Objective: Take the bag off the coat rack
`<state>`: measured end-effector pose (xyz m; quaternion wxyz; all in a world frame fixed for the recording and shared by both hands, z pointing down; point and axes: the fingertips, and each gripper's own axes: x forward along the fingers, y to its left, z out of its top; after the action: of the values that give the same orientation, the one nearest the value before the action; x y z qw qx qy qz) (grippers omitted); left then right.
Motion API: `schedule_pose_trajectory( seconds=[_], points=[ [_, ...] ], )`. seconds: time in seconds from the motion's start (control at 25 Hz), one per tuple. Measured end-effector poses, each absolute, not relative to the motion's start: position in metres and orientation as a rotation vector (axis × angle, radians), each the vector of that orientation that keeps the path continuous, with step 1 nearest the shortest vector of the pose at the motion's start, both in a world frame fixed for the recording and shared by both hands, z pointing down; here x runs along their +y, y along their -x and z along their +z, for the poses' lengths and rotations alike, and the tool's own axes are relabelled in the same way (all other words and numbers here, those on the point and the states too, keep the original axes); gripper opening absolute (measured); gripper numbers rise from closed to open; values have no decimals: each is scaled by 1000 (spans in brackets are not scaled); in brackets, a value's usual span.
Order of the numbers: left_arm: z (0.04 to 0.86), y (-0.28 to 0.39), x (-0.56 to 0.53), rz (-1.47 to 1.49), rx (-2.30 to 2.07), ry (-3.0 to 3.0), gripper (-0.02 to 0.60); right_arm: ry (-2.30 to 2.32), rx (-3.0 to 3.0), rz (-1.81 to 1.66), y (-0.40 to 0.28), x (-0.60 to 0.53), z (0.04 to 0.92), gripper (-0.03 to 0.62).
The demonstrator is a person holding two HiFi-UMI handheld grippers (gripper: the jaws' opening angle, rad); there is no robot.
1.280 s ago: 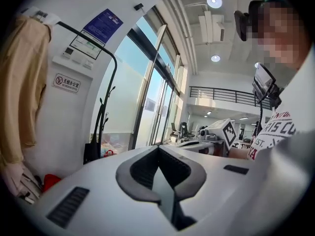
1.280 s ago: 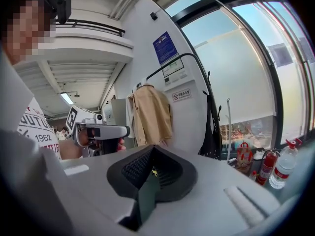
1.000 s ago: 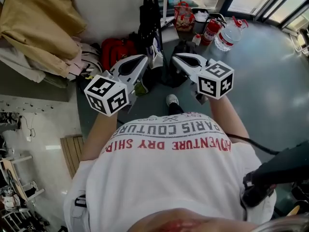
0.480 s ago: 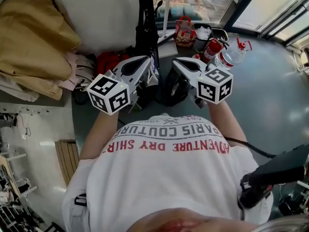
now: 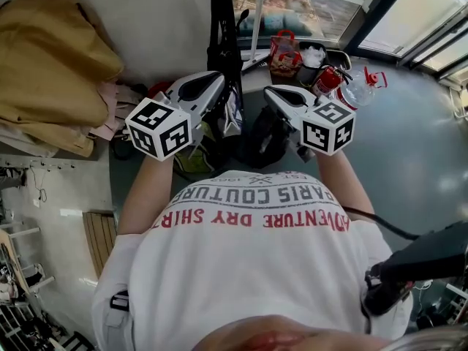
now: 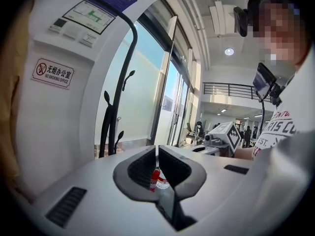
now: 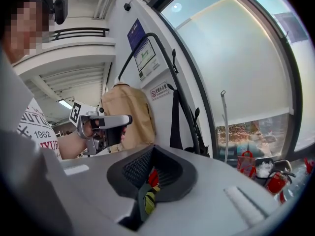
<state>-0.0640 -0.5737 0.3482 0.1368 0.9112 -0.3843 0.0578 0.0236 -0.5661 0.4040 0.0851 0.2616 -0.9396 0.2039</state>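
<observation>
Field notes, arms out ahead of me, side by side. My left gripper (image 5: 219, 80) is clenched: in the left gripper view its two dark fingers (image 6: 141, 165) meet at the tips with nothing caught between them. Only a red extinguisher (image 6: 155, 177) shows far off through the slot lower down. My right gripper (image 5: 270, 92) is clenched on nothing as well. In the right gripper view its pads close at the tips, and the slot behind them shows only scraps of red and yellow-green that I cannot name. The bag (image 5: 219, 28) hangs black and narrow on the coat rack (image 6: 112, 112). It is beyond my fingertips and between the two pairs, nearer the left pair. From the head view I cannot tell whether the left tips brush it, but no finger grips it. Seen from the right fingers, its strap (image 7: 176, 119) drops ahead and a touch to the right, apart from them, beside the rack's curved black pole. Seen from the left fingers, that pole rises ahead and to the left, well clear of the tips. A tan coat (image 7: 129, 114) hangs to the left of the right fingers, past the left gripper. Beyond the right fingers and to their right, a red basket (image 5: 283, 53), the extinguisher and a water bottle (image 5: 360, 90) stand together near the window. A no-smoking sign (image 6: 53, 73) is on the white wall, far left of the left fingers.
</observation>
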Motion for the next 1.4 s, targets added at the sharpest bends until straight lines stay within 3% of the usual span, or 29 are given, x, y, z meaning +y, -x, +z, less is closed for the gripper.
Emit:
schedule_pose_trajectory(
  seconds=[0.16,0.44,0.88,1.36,1.4],
  points=[
    [337,74,-596,171,-1147,-2684,9,-787,-2809,609,-17,-580,404,2],
    [324,91,-664,145,-1199,-2695,136,-839,-2787,632,-15,-615,404,2],
    [329,101,-777,247,-1339,-2664,153,-934,-2688,792,-33,-649,443,2],
    [358,90,-800,362,-1297,-2632,151,-977,-2677,808,-35,-657,454,2],
    [360,90,-801,379,-1305,-2628,126,-984,-2675,815,-37,-657,455,2]
  ],
)
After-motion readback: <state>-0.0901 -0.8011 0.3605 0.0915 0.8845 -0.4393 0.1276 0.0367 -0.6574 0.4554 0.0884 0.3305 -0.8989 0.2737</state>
